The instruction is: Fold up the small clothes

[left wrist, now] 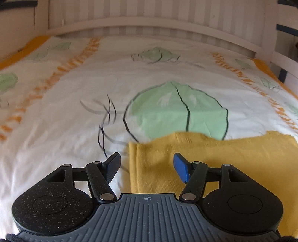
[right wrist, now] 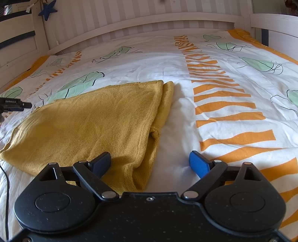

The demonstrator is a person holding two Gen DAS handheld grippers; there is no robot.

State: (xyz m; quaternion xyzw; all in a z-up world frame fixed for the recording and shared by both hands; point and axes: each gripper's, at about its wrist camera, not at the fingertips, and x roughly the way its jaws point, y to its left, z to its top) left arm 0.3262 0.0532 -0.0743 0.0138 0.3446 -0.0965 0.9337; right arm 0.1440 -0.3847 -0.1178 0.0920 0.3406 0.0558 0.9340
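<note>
- The left wrist camera is looking low and close across the white leaf-printed bedspread [left wrist: 74, 111] toward the white slatted headboard [left wrist: 149, 22].
- The right wrist camera is facing likewise.
- Both are sharing the mustard-yellow knitted garment [left wrist: 223, 158] [right wrist: 93, 121] ahead of the claws.

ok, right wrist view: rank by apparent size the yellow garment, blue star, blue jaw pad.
1. yellow garment, by far the largest.
2. blue jaw pad.
3. blue star.
The pad and star look close in size; the pad's nearness inflates it, so their order is unsure.
</note>
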